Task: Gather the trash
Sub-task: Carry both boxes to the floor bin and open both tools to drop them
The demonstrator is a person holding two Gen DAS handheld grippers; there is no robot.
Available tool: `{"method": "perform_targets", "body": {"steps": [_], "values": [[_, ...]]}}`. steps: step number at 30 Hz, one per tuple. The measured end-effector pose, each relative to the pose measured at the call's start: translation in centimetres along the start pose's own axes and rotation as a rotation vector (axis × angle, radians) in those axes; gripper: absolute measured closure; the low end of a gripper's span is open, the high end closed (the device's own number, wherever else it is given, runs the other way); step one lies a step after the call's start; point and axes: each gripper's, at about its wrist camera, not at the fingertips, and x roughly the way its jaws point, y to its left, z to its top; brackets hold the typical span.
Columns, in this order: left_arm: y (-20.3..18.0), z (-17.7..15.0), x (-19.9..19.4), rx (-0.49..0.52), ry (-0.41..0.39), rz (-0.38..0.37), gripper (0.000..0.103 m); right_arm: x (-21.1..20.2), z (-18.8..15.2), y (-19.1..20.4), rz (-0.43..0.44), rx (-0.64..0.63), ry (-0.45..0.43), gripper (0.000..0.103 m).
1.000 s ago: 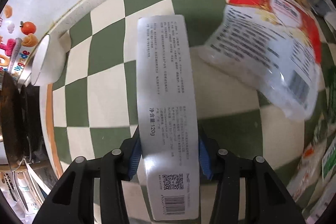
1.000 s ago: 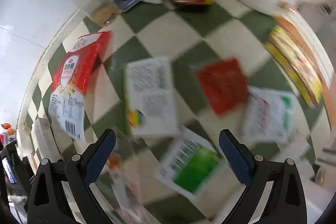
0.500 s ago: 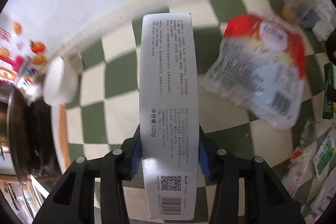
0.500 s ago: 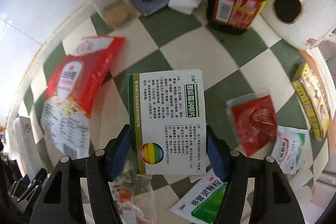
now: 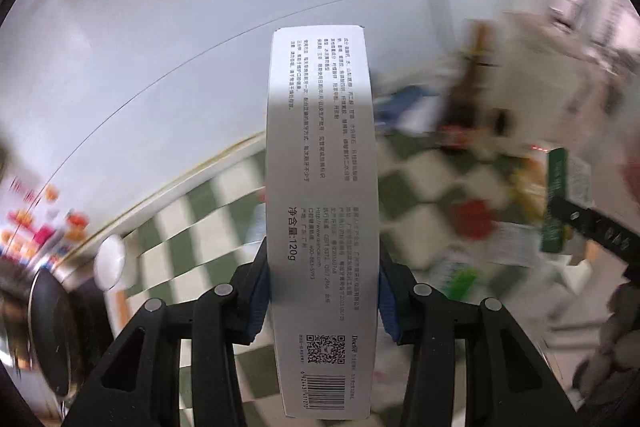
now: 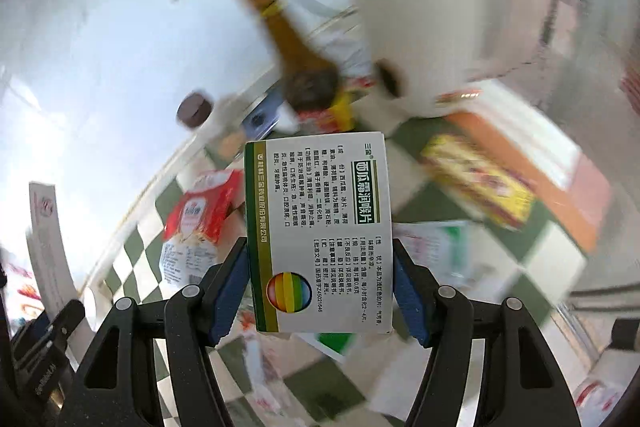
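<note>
- Left gripper [image 5: 323,291]: jaws clamped on a long white carton [image 5: 323,187], blue pads pressed to both of its long edges. The carton points away from the camera, barcode end nearest, printed text and "120g" facing up.
- The carton is held off the green-and-white checked tabletop [image 5: 208,227], its far end against the pale wall behind.
- Right gripper [image 6: 320,287]: jaws clamped on a small white-and-green medicine box [image 6: 318,227], pads on its left and right edges. A rainbow disc is printed at the near end of the box. The box is also clear of the table.
- Left view, right edge: the medicine box [image 5: 558,203] shows edge-on in the other gripper.
- Right view, far left: the white carton [image 6: 50,247] stands up in the left gripper.
- On the table, left of the held box: a red-and-white sachet [image 6: 204,211].
- Right of the box: a yellow-and-red pack [image 6: 480,183] near an orange table edge.
- Under and behind the box: more wrappers, one with a green patch [image 6: 334,341]. Too blurred to count.
- Far side: a brown bottle [image 6: 296,47], a dark-lidded jar [image 6: 196,111] and a white appliance [image 6: 416,23], all motion-blurred.
- Left view, lower left: a dark pan [image 5: 48,323] beside a white round item [image 5: 110,261]; blurred, not identified.
</note>
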Motion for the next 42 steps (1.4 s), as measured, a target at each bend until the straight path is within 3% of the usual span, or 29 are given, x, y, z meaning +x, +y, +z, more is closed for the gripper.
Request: {"method": "perform_targets", "body": {"steps": [1, 4, 8, 11, 16, 20, 23, 29, 34, 35, 36, 37, 39, 40, 42], "values": [[-1.3, -0.2, -0.5, 0.028, -0.007, -0.037, 0.061, -0.5, -0.3, -0.7, -0.003, 0.014, -0.014, 0.034], [-8.2, -1.5, -2.3, 0.146, -0.008, -0.169, 0.061, -5.7, -2.5, -7.9, -0.034, 0.105, -0.073, 0.034], [-19.7, -4.7, -3.4, 0.339, 0.050, -0.342, 0.061, -11.4, -9.0, -19.8, -0.125, 0.291, -0.101, 0.034], [-24.5, -8.8, -2.4, 0.442, 0.134, -0.448, 0.061, -13.5, -15.3, -28.2, -0.207, 0.449, -0.088, 0.034], [-36.7, -18.6, 3.1, 0.606, 0.378, -0.567, 0.061, -13.7, -27.0, -40.0, -0.285, 0.698, -0.020, 0.034], [-44.2, -28.3, 10.6, 0.701, 0.571, -0.580, 0.061, -9.7, -37.2, -48.5, -0.300, 0.852, 0.050, 0.034], [-48.4, -35.2, 17.3, 0.735, 0.716, -0.570, 0.061, -4.1, -45.0, -54.4, -0.288, 0.942, 0.113, 0.034], [-54.4, -48.4, 31.2, 0.740, 0.979, -0.493, 0.060, 8.5, -55.4, -62.6, -0.207, 1.028, 0.198, 0.034], [-56.3, -52.3, 37.5, 0.755, 1.016, -0.470, 0.058, 17.2, -59.2, -66.2, -0.141, 1.031, 0.240, 0.034], [-56.5, -52.8, 38.3, 0.761, 1.013, -0.469, 0.043, 18.6, -59.5, -66.6, -0.136, 1.024, 0.248, 0.034], [-56.6, -53.2, 38.8, 0.768, 1.003, -0.470, 0.022, 20.0, -59.8, -66.9, -0.123, 1.008, 0.264, 0.034], [-56.7, -53.4, 39.6, 0.776, 0.991, -0.468, 0.016, 21.2, -60.0, -67.0, -0.112, 1.000, 0.274, 0.033], [-56.4, -53.7, 40.5, 0.791, 0.958, -0.450, 0.014, 22.7, -60.0, -68.2, -0.108, 0.984, 0.300, 0.032], [-55.8, -53.9, 41.3, 0.808, 0.933, -0.432, 0.014, 23.5, -59.9, -68.7, -0.107, 0.975, 0.311, 0.030], [-54.7, -54.0, 41.9, 0.836, 0.861, -0.393, 0.011, 23.8, -60.3, -68.3, -0.126, 0.967, 0.328, 0.010]]}}
